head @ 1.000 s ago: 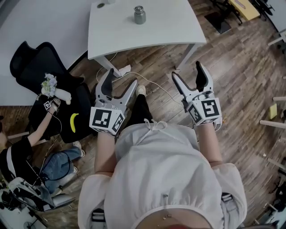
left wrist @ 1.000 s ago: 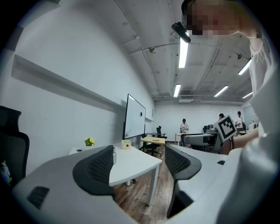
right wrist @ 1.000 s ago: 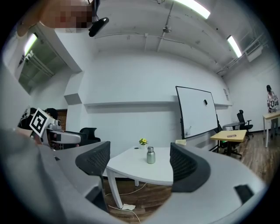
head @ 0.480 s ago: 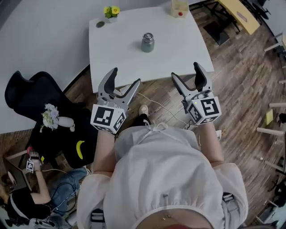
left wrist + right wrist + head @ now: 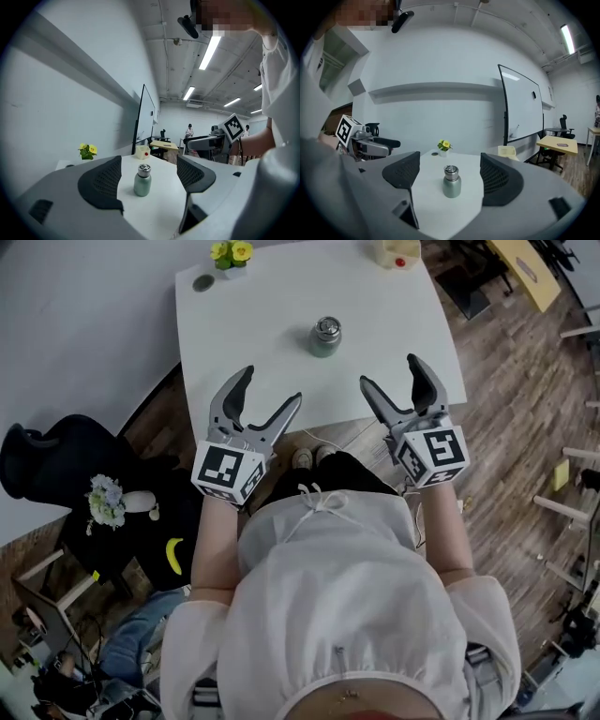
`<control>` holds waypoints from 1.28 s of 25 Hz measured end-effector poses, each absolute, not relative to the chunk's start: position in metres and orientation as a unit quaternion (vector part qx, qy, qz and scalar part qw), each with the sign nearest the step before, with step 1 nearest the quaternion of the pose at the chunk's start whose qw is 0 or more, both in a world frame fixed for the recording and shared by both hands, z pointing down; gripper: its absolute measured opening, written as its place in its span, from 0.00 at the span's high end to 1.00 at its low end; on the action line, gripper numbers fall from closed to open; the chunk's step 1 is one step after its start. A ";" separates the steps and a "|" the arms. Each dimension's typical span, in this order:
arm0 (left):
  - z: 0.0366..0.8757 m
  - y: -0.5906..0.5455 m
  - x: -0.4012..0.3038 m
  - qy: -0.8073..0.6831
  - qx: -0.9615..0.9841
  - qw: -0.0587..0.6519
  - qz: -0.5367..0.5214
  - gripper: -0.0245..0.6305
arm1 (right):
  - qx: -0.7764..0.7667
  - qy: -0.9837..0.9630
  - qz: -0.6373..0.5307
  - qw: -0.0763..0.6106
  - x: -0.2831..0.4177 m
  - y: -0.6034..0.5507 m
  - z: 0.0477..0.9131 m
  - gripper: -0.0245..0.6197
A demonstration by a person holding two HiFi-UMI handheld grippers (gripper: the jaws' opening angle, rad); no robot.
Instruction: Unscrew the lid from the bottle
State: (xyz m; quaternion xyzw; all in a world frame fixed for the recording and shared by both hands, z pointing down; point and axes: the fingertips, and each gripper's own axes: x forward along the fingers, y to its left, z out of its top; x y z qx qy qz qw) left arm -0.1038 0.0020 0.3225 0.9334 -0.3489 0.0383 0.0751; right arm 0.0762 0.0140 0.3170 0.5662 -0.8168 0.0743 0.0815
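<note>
I log a wood-plank floor [image 5: 506, 381] and a pale wall [image 5: 75, 315], with the white table [image 5: 281, 324] set against that wall. A black chair [image 5: 47, 465] sits off its left. The left gripper [image 5: 272, 385] and right gripper [image 5: 390, 371] hover at the near edge, jaws wide, empty. The bottle [image 5: 325, 337] stands upright mid-table, lid [image 5: 326, 326] on.

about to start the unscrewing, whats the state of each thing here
bottle: upright on the table, nothing touching it
lid: on the bottle
left gripper: open, empty, short of the bottle
right gripper: open, empty, short of the bottle
flowers: upright at the table's far corner
</note>
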 end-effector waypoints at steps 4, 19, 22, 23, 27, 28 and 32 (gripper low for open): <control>0.349 -0.022 -0.089 -0.338 0.935 0.089 0.058 0.40 | 0.543 -0.828 0.089 0.111 0.077 -0.020 0.342 0.35; 0.453 -0.096 -0.002 -0.268 0.951 0.078 0.135 0.37 | 0.309 -0.917 0.104 0.229 0.054 -0.116 0.429 0.41; 0.469 -0.104 0.013 -0.252 0.954 0.082 0.142 0.37 | 0.257 -0.931 0.096 0.241 0.046 -0.117 0.437 0.44; 0.474 -0.106 0.017 -0.245 0.955 0.082 0.146 0.37 | 0.240 -0.934 0.098 0.246 0.043 -0.117 0.440 0.45; 0.488 -0.115 0.030 -0.225 0.958 0.083 0.157 0.37 | 0.196 -0.939 0.095 0.267 0.036 -0.119 0.452 0.46; 0.491 -0.117 0.032 -0.222 0.959 0.080 0.159 0.37 | 0.190 -0.939 0.095 0.269 0.034 -0.121 0.454 0.47; 0.496 -0.124 0.037 -0.219 0.960 0.073 0.157 0.37 | 0.175 -0.940 0.105 0.275 0.024 -0.124 0.459 0.50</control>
